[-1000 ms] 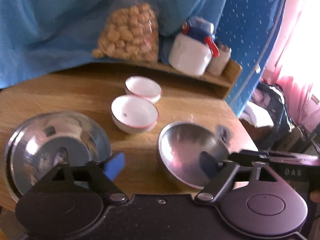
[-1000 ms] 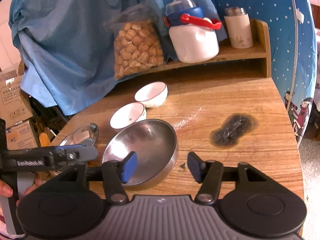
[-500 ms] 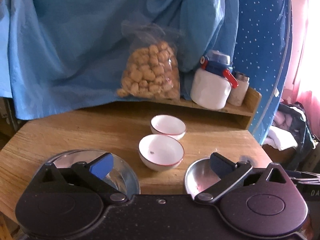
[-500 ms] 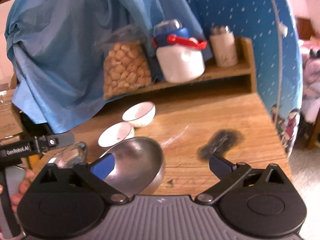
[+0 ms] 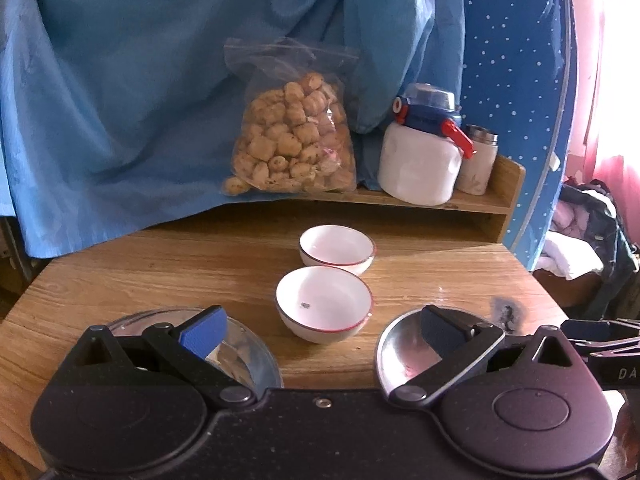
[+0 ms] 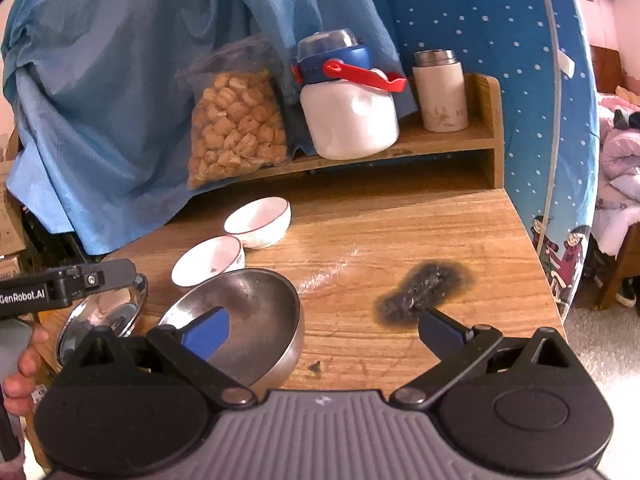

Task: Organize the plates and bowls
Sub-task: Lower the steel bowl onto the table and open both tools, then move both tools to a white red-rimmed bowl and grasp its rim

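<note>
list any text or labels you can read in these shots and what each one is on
"GenRobot.AI": white print on the black body of the left tongs, seen from the right wrist view.
"DA": white letters, cut off at the frame edge, on the black body of the right tongs, seen from the left wrist view.
Cardboard box at the far left: dark print, too small to read.
Nothing readable on the bowls, jug or flask.

At the left edge of the right wrist view, the black body of the left tool (image 6: 64, 285) carries white letters "GenRobot.AI". At the right edge of the left wrist view, the right tool (image 5: 616, 364) shows only "DA", the rest cut off.
</note>
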Tool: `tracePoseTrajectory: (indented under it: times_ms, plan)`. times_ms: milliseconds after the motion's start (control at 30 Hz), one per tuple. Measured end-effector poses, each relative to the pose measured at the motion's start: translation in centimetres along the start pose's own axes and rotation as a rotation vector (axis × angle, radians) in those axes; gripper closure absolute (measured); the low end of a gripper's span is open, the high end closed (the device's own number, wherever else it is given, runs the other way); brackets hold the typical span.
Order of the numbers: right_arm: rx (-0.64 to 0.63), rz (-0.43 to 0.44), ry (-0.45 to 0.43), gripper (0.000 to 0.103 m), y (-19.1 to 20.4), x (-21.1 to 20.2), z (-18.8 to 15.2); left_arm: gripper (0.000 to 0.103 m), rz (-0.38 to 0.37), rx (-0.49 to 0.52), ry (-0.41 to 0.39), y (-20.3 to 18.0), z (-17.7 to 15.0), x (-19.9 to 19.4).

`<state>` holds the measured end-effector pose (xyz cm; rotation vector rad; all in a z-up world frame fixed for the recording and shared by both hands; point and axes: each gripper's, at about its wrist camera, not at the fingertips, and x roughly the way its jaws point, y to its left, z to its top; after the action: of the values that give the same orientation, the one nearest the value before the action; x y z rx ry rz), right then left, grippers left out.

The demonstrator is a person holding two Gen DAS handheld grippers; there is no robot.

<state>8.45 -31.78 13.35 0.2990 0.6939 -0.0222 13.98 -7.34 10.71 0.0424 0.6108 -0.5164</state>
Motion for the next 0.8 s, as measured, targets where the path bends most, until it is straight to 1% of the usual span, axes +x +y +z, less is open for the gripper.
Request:
tracePoseTrajectory:
  times_ms: [333, 467, 533, 667, 733, 800]
  plan:
    - [-0.081, 0.013, 0.051, 0.0, 0.8, 3.2, 2.0, 0.001, 0.046, -0.028, 0.024, 1.9, 1.4, 2.4]
    - [-0.121, 0.043, 0.086, 0.0, 1.5, 4.4, 2.9, 0.001, 0.065, -0.05, 0.059, 3.4, 1.9, 3.3]
    - [-0.136, 0.057, 0.091, 0.0, 1.8, 5.1, 3.4, 0.001, 0.055, -0.08, 0.086, 4.5, 2.2, 3.7]
    - [-0.142, 0.068, 0.1, 0.0, 2.2, 6.4, 4.3, 0.001, 0.036, -0.179, 0.137, 7.1, 2.7, 4.3]
    - [-0.141, 0.07, 0.108, 0.0, 2.4, 7.0, 4.7, 0.001, 0.03, -0.213, 0.148, 8.2, 2.9, 4.6]
    - [-0.14, 0.087, 0.115, 0.0, 2.6, 7.5, 4.9, 0.001, 0.031, -0.222, 0.15, 8.7, 3.2, 4.8]
